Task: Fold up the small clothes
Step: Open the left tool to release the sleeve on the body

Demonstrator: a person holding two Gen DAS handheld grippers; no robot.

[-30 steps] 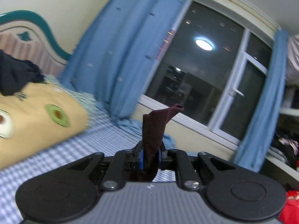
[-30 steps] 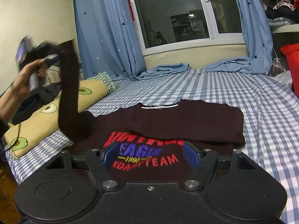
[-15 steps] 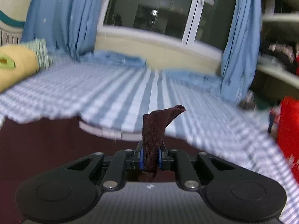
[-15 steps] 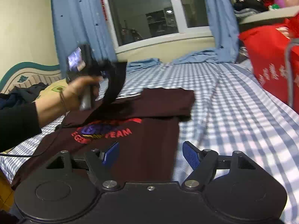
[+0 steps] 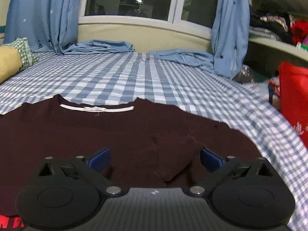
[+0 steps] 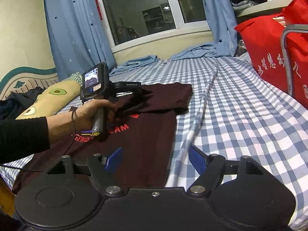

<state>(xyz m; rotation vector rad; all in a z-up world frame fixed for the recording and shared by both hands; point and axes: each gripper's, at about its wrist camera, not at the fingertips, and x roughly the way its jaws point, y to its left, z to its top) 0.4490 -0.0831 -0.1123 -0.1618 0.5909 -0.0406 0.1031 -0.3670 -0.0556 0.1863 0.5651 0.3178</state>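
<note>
Maroon T-shirt [image 5: 134, 130] spread on the checked bed [image 5: 125, 80].
Left gripper [image 5: 155, 158] jaws opening, sleeve loose between them; right gripper [image 6: 156, 158] opening over the shirt's hem edge, empty. Only the right view shows the left hand [image 6: 86, 113].

- Bare checked sheet [image 6: 240, 115] fills the right wrist view's centre and right: free passage.
- Red bags [image 6: 279, 57] block its right edge.
- Pillow [image 6: 52, 98] crowds the left.

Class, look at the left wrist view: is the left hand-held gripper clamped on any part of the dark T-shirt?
No: the left hand-held gripper is opening, its blue pads standing wide apart over the dark T-shirt, pinching no cloth.
</note>
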